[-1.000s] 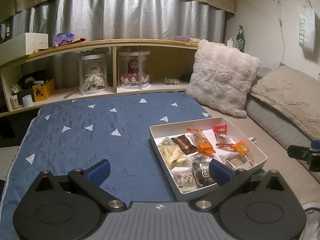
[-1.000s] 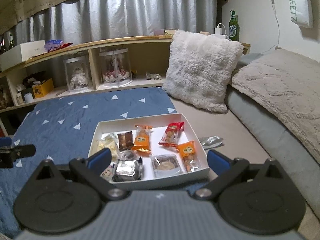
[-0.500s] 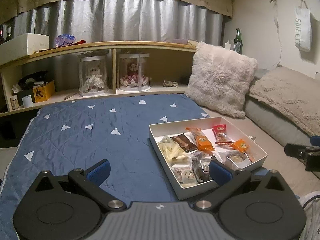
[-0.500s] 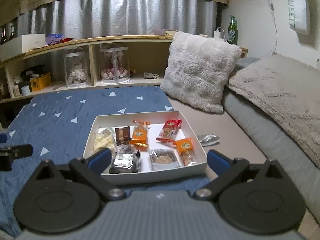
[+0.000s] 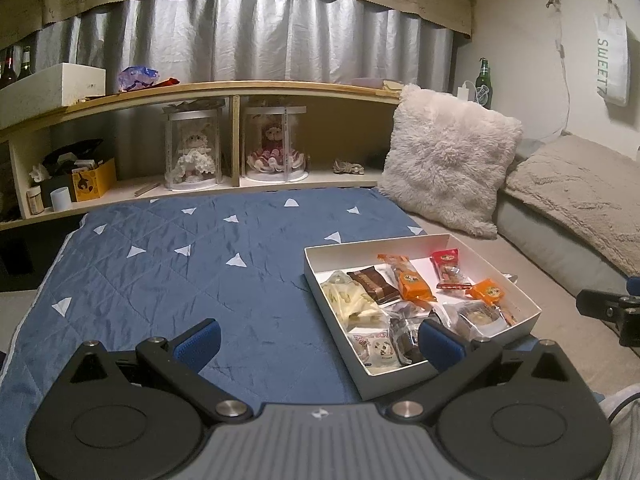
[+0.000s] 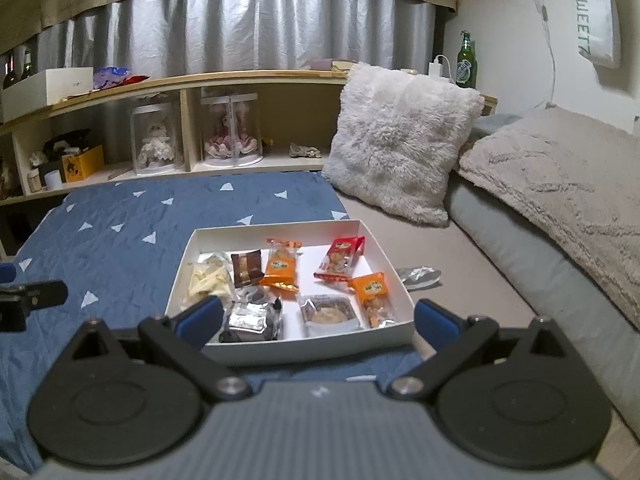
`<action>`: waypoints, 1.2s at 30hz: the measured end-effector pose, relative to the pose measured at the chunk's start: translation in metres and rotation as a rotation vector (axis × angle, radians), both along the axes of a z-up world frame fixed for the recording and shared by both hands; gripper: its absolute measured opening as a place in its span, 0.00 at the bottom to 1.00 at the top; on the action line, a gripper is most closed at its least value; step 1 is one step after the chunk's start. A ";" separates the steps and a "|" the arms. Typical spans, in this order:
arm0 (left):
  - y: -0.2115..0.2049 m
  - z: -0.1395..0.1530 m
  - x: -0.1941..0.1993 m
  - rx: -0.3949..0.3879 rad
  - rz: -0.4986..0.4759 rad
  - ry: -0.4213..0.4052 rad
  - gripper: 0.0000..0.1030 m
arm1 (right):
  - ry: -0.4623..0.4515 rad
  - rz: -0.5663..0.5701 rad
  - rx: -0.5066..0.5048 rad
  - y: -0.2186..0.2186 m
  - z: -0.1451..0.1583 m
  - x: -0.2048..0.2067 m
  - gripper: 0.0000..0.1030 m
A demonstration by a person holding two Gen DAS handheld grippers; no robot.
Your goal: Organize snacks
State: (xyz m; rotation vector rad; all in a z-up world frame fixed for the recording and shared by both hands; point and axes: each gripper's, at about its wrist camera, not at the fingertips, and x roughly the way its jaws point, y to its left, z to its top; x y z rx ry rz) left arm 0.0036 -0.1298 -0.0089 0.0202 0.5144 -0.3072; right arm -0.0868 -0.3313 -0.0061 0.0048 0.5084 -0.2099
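Both grippers, left [image 5: 318,340] & right [image 6: 318,316], have eased back a bit w/ fingers wide & empty, white box [image 6: 390,330] of snacks on the bed by the blue quilt [image 5: 160,272], one silver wrapper [image 6: 418,275] lying outside it, so sorting's probably nearly done.

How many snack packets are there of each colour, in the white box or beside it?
Orange packets: 2
Red packet: 1
Brown packet: 1
Pale yellow bag: 1
Silver or clear packets: 3
Silver wrapper outside the box: 1
Total: 9
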 end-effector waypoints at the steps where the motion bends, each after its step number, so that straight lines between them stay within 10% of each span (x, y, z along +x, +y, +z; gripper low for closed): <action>1: 0.000 0.000 0.000 -0.001 0.000 -0.001 1.00 | 0.000 0.001 -0.004 0.001 0.000 0.000 0.99; 36: 0.004 0.001 -0.003 -0.012 0.010 0.003 1.00 | 0.004 0.012 -0.032 -0.002 -0.003 0.004 0.99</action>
